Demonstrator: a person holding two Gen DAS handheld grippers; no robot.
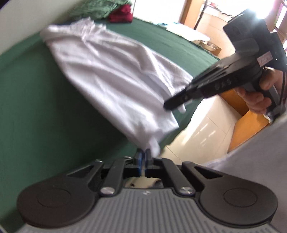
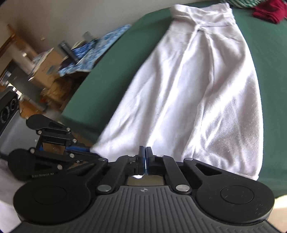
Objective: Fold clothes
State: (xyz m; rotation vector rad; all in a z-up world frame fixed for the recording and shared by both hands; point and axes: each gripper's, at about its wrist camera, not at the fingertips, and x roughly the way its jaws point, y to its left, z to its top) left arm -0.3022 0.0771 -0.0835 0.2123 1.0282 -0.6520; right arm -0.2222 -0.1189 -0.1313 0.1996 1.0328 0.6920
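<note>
Left tool [image 1: 143, 154] pinching white garment [image 1: 111, 71], hem blurred

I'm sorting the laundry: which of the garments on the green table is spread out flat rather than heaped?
The white garment, stretched lengthwise from its waistband towards both grippers. The red one and the green one lie bunched in a pile at the table's far end.

A green-covered table [image 2: 100, 86] is seen; white trousers [image 2: 197, 93] lie centre, a red cloth [image 2: 269, 10] upper right.

text: none legible | right gripper [image 1: 174, 104]: embossed lettering, too blurred
</note>
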